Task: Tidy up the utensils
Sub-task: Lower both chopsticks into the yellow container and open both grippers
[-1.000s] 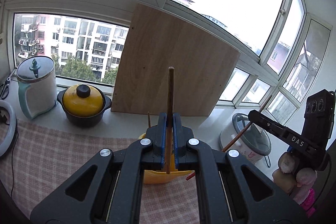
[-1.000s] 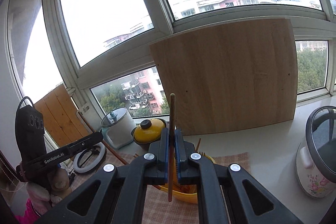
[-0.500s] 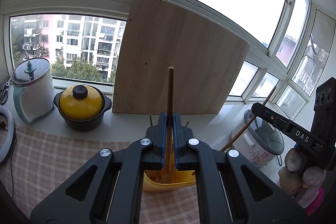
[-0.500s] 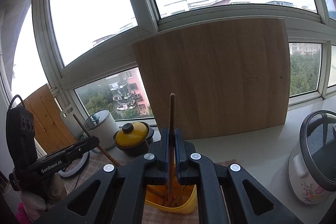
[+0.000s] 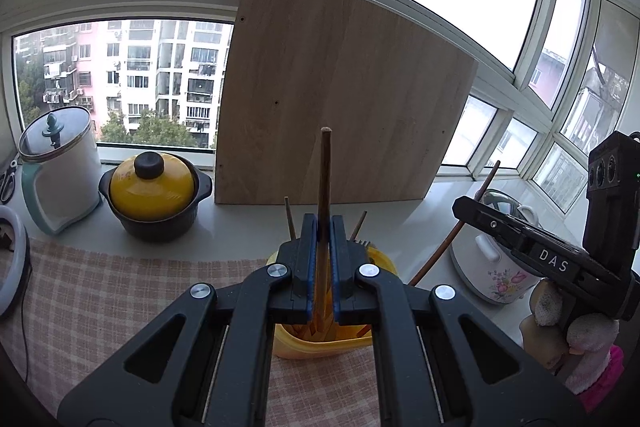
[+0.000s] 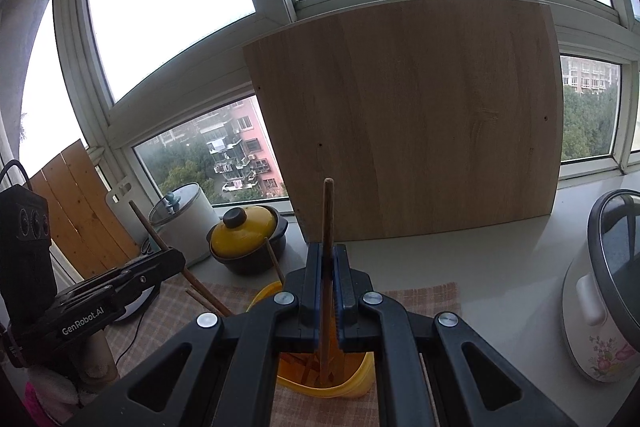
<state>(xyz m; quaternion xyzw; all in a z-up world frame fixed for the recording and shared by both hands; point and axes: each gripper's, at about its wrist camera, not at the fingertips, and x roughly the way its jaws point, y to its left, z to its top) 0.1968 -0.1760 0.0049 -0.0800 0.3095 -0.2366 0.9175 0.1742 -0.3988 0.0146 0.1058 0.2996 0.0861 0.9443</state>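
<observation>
Big flat wood-grain board leans upright against the white-framed window at the far edge of the pale smooth counter; a few small drilled holes show in its face. Pink-and-cream checked woven cloth covers the near part of the counter.

Far left on the sill side: white cylindrical kettle-like pot with a glass lid and teal knob. Just right of it, a squat dark casserole with a glossy yellow domed lid and black knob. Far right: white rounded rice cooker with a floral print and a glass lid. A slatted orange-brown wooden panel stands at the far left corner, seen from the right wrist.

Yellow plastic utensil holder sits on the cloth, centre, near. Several thin brown sticks stand in it, tips poking up at slight angles.

Left gripper: matte black body, blue pads pressed onto a slim round wooden chopstick. The stick stands near-upright, lower end down inside the holder's mouth.

Right gripper: same build, pads pinching a second chopstick, also upright with its lower end inside the holder among pale wooden pieces.

Each camera sees the other gripper off to the side, angled toward the holder, held by a hand in a pale fuzzy glove.
</observation>
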